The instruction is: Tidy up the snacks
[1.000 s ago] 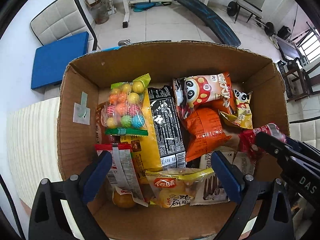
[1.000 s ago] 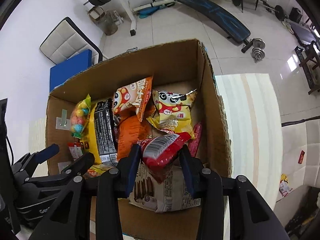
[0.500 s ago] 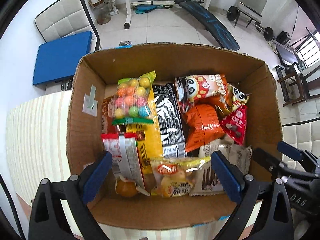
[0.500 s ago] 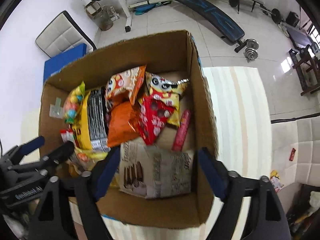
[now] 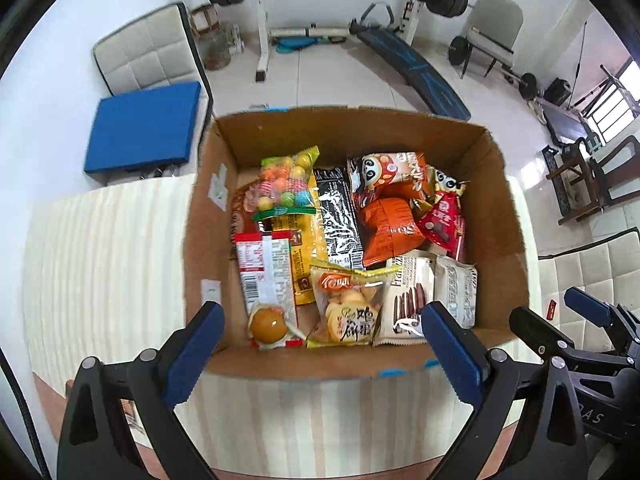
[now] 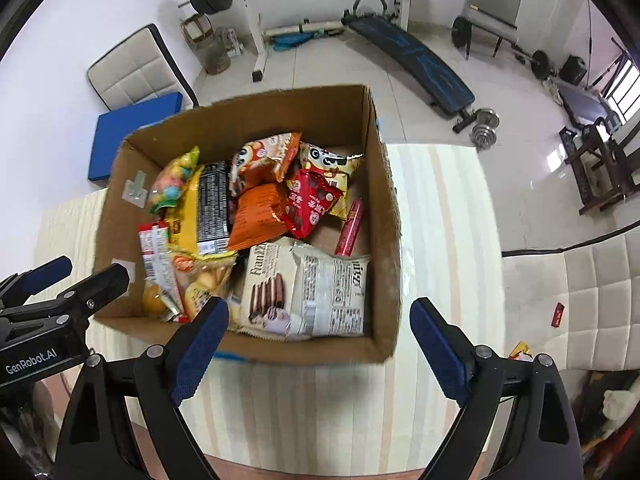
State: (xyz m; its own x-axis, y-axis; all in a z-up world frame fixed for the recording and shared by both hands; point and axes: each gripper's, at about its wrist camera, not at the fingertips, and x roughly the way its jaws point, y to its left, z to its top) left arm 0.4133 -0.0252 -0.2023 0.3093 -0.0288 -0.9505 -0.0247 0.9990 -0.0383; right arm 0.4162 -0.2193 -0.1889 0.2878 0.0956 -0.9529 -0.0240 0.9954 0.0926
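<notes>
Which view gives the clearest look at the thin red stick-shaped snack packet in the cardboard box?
The right wrist view: the thin red stick-shaped snack packet lies fully exposed beside the cardboard box wall. The left wrist view shows only a sliver under the red pouch.

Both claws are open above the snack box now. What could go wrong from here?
The cardboard box sits close to the table's far edge; a shove could slide it off. The red packet lies loosely atop the orange bag, and may slip if neighbours are disturbed. The right claw and left claw hang close together, so they might collide on the next reach.
</notes>
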